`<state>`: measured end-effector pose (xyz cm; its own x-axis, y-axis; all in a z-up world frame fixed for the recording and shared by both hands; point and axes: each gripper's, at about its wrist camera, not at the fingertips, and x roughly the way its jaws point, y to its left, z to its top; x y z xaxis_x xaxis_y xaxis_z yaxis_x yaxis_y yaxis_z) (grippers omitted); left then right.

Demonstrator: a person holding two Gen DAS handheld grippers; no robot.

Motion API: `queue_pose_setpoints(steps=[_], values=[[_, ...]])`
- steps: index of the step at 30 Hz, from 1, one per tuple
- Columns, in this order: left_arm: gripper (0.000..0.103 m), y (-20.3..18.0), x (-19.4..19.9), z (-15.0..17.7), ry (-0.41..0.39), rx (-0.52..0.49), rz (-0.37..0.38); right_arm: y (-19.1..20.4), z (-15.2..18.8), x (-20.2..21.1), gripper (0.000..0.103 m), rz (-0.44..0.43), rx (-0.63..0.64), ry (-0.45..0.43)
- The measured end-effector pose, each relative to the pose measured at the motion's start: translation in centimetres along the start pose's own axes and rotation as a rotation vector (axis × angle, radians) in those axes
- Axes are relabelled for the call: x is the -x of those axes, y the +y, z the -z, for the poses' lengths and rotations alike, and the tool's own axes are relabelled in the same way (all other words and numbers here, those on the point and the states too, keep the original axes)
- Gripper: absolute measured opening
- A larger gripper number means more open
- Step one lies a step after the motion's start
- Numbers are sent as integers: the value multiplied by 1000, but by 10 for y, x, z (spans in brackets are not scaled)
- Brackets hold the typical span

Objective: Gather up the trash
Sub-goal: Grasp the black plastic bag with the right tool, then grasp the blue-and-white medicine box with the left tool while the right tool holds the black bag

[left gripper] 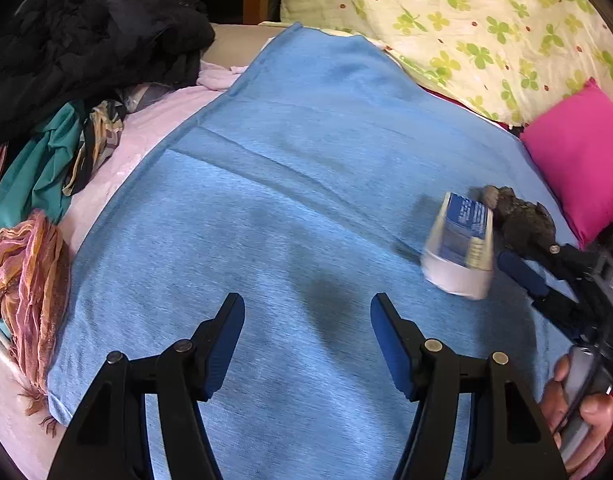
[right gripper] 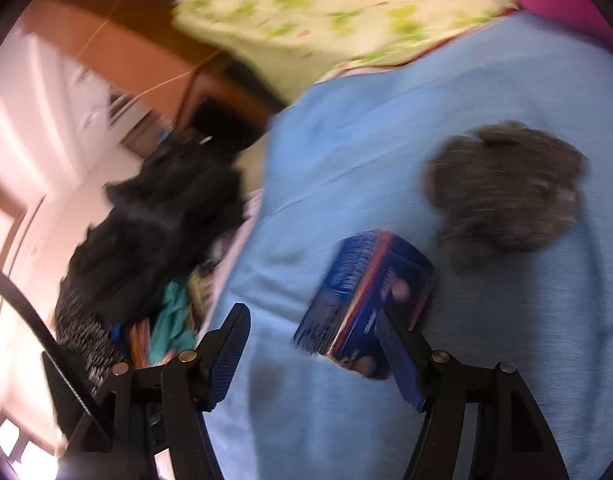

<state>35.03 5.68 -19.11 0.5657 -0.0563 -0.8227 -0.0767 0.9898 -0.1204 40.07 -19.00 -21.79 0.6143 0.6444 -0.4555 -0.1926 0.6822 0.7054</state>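
A heap of clothes [left gripper: 78, 80] is lying along the left edge of the bed, black garments over teal and striped ones, with a pink-and-orange scarf [left gripper: 26, 280] trailing nearer the front. A blue sheet [left gripper: 290, 184] is covering the middle of the bed. The left gripper [left gripper: 307, 344] is hanging over the sheet's front part with its jaws spread and nothing between them. Toward the sheet's right edge a small blue-and-white carton [left gripper: 460, 242] is sitting tilted; its picture is blurred. It is well to the right of the left gripper. The right gripper [right gripper: 312, 356] is reaching in from the right, jaws spread, and the carton [right gripper: 362, 304] is just beyond them, overlapping the inner face of its right finger; whether they touch cannot be told. A grey crumpled wad [right gripper: 506, 192] is lying just past the carton. A clover-print quilt [left gripper: 466, 32] and a pink pillow [left gripper: 582, 164] are filling the bed's far right corner.
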Motion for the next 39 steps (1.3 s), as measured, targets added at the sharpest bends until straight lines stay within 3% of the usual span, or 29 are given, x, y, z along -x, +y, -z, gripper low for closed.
queue_pose_setpoints(steps=[2,6,9,17,18,19,24,29,34,39], values=[[66,4,-1,-1,3,9,-1,4,-8,11,70,66,35,-68],[66,3,-2,-2,-1,-3,7,-1,-30,47,70,329,97,-280],[66,-4,-4,-6,-19,-29,34,-12,-44,51,70,464,122,-308],[66,-45,-20,-32,-111,-200,207,-56,-50,11,69,463,56,-161],[66,-51,-23,-36,-126,-227,225,-61,-50,8,65,462,43,-135],[66,-55,-25,-38,-137,-241,227,-64,-49,7,54,451,37,-129],[70,-69,-35,-56,-195,-276,267,-66,-43,17,43,420,21,-140],[74,-76,-56,-61,-138,-312,322,-66,-38,28,42,413,9,-133],[74,-74,-70,-61,-52,-256,458,-68,-32,38,42,406,-16,-126],[74,-94,-70,-44,-25,-345,460,-65,-27,53,42,404,-20,-129]])
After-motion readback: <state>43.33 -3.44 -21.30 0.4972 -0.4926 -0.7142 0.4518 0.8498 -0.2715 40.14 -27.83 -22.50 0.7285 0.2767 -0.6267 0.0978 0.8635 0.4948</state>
